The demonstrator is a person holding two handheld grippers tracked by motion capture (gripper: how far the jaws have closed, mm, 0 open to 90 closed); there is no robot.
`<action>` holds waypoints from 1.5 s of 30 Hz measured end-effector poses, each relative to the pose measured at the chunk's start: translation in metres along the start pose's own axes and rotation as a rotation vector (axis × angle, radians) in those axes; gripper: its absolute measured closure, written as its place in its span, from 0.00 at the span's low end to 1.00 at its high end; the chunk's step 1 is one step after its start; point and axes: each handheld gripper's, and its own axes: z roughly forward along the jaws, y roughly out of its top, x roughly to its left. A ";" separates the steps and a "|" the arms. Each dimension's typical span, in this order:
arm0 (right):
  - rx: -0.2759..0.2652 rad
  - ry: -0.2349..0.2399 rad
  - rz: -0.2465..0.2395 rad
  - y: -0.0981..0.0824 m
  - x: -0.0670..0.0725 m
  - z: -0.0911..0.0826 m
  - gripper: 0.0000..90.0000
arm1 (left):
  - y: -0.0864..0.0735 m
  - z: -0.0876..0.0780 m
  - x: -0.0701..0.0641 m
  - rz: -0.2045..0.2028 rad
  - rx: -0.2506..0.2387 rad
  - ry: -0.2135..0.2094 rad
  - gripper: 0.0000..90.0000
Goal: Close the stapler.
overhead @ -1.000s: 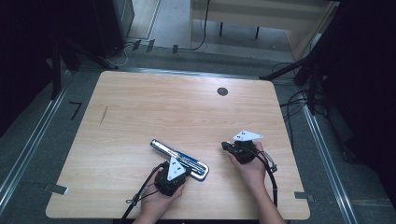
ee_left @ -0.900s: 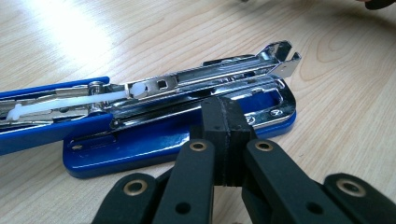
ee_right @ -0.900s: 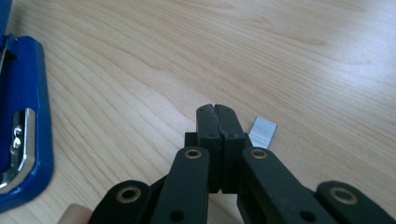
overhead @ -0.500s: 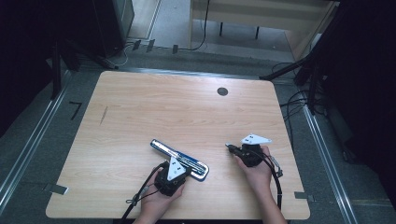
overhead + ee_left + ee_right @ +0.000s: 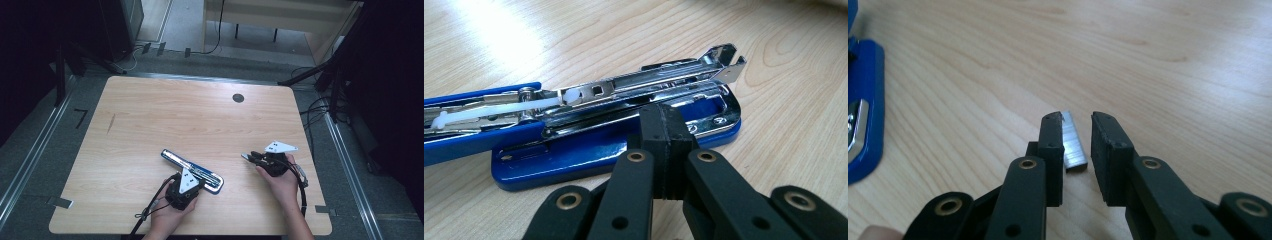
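Blue stapler [image 5: 614, 145] is pinned by the closed left gripper [image 5: 664, 125]; staples [image 5: 1073, 145], probably loose now, could get dropped from the just-opened right gripper [image 5: 1075, 150].

The right claw [image 5: 1075, 131] has slid right — jaws just parting around the staple strip [image 5: 1073, 145].

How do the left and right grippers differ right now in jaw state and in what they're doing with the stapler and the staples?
The left gripper has its jaws shut, tips against the open blue stapler; the right gripper has its jaws apart, having just been opening. The left sits at the stapler's base, whereas the right has a strip of staples between its jaws, lying beside the stapler. Both are hand-held low over the wooden table.
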 end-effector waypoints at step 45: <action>0.003 0.043 -0.002 0.004 0.040 -0.022 0.89 | 0.000 -0.001 0.001 -0.007 0.005 -0.009 1.00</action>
